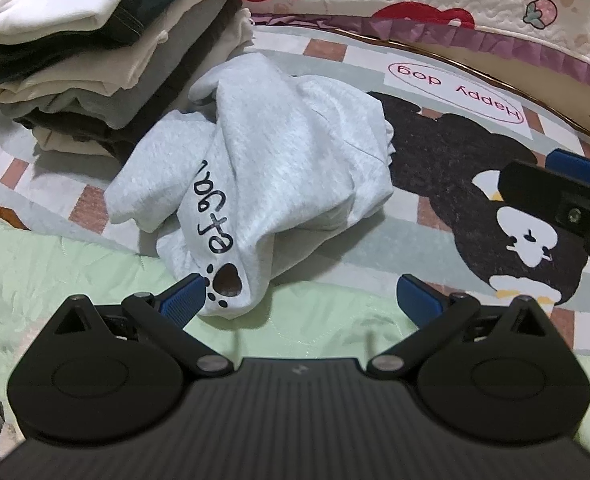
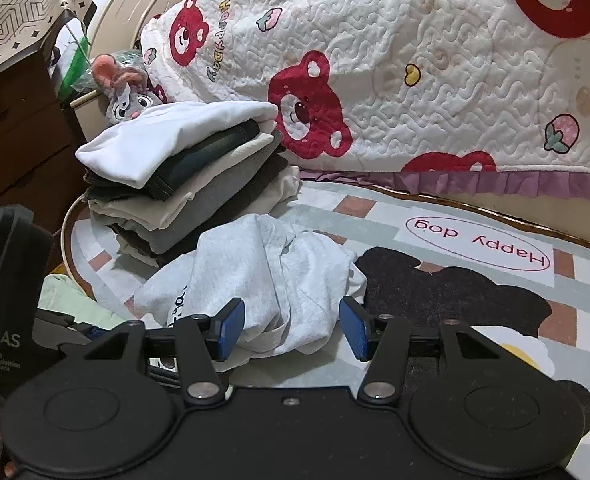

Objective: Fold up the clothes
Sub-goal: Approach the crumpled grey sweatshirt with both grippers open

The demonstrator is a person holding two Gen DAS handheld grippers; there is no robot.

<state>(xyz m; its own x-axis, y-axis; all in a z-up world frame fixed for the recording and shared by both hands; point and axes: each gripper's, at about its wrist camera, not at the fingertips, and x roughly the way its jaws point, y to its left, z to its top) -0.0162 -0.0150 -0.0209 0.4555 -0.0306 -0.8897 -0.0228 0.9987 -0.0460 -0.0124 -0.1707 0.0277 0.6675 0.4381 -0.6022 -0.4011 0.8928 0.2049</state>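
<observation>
A crumpled light grey garment (image 1: 263, 176) with black lettering and a paw print lies on the round rug (image 1: 335, 248). It also shows in the right wrist view (image 2: 263, 280). My left gripper (image 1: 301, 296) is open, its left blue pad touching the garment's near end by the paw print. My right gripper (image 2: 291, 328) is open, its jaws on either side of the garment's near edge. The right gripper also shows at the right edge of the left wrist view (image 1: 567, 192). A stack of folded clothes (image 1: 107, 56) stands behind the garment, and shows in the right wrist view too (image 2: 191, 172).
A pale green cloth (image 1: 55, 272) lies at the rug's near edge. A quilt with red bears (image 2: 415, 64) hangs behind the rug. A plush toy (image 2: 127, 96) and a brown cabinet (image 2: 19, 132) are behind the stack. The rug carries a black dog picture (image 1: 495, 208).
</observation>
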